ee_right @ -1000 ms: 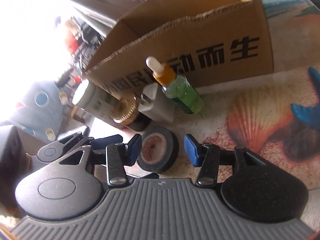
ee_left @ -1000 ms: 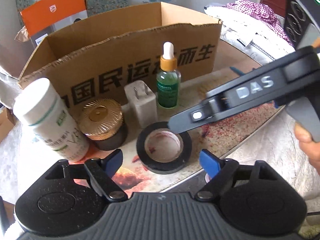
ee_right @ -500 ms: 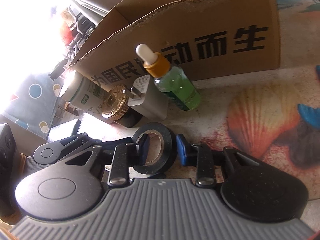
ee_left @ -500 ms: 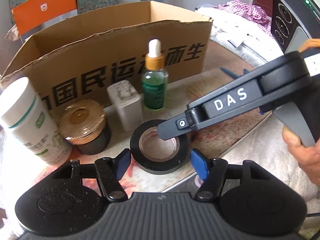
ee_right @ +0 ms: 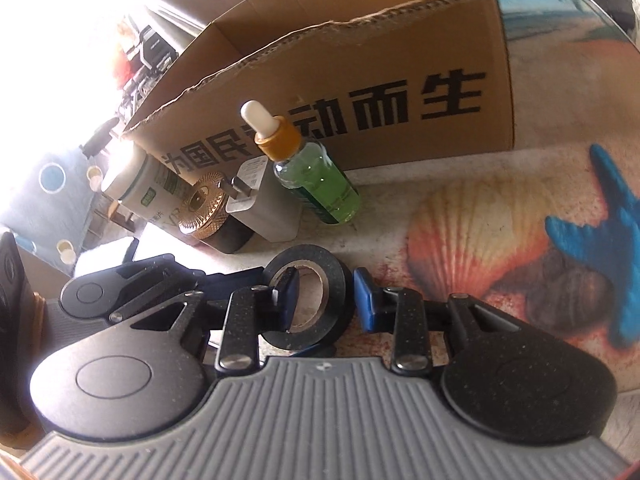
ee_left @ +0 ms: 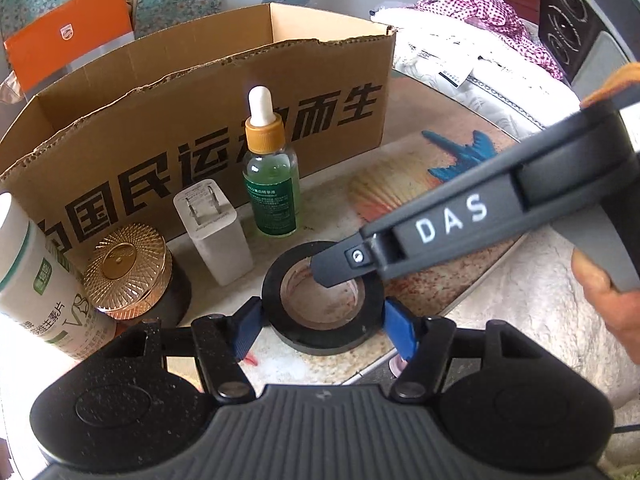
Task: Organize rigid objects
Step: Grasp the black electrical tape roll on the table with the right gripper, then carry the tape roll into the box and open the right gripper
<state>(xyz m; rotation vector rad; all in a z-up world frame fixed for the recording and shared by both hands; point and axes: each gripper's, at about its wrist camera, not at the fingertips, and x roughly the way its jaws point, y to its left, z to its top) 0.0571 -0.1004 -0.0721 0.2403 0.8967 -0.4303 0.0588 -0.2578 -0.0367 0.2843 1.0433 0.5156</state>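
We see the black tape roll (ee_left: 323, 312) lying flat on the desk (ee_left: 404, 200), hole upward, before the cardboard box (ee_left: 200, 128). Our left claw (ee_left: 322, 326) grasps its outer rim on both sides. Our right claw (ee_right: 326, 294) pinches its wall, one finger inside the hole.

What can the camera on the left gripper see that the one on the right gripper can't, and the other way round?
Only the left wrist view shows a hand on the right gripper's handle, an orange box and spotted cloth.

Only the right wrist view shows the right gripper with one finger inside the tape's hole and one outside its rim.

Both show the black tape roll, which the left gripper clamps by its outer sides, plus the green dropper bottle, white charger, gold-lidded jar, white bottle and cardboard box.
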